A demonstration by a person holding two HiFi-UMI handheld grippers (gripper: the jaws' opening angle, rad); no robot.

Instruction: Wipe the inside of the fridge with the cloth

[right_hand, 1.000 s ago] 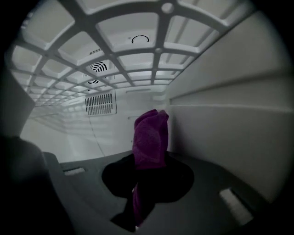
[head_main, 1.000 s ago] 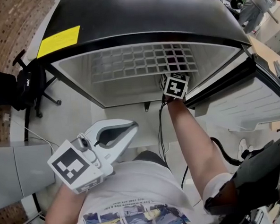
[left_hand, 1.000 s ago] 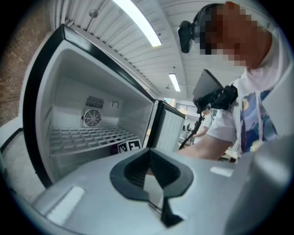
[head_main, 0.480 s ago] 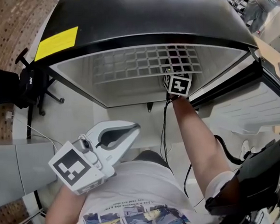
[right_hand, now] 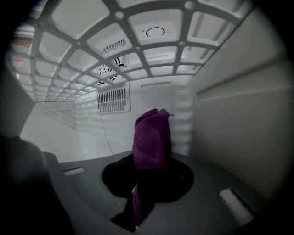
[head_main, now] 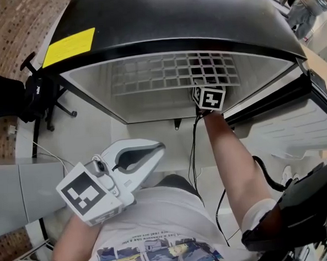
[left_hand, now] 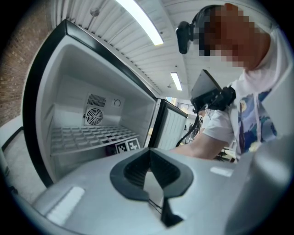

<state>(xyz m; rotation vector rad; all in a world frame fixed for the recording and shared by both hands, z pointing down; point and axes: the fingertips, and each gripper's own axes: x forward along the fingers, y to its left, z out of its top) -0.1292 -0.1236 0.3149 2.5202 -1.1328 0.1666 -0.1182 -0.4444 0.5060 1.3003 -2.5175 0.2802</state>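
The fridge [head_main: 173, 16] stands open before me, black on top, white inside, with a wire shelf [head_main: 165, 72]. My right gripper [right_hand: 152, 160] reaches in under that shelf [right_hand: 115, 50] and is shut on a purple cloth [right_hand: 151, 135], which sticks up past the jaws toward the back wall near the right side wall. In the head view only its marker cube [head_main: 208, 98] and my forearm show. My left gripper [head_main: 160, 147] is held outside the fridge, close to my chest, its jaws together with nothing between them. The left gripper [left_hand: 149, 153] faces the fridge interior [left_hand: 92, 92].
The fridge door [head_main: 296, 124] hangs open on the right. A back-wall vent grille [right_hand: 112, 100] and a round fan [left_hand: 93, 115] show inside. A black office chair [head_main: 34, 91] stands left of the fridge. A cable [head_main: 193, 147] trails from the right gripper.
The right gripper's marker cube has shifted slightly right and deeper under the shelf. The left gripper has stayed in place.
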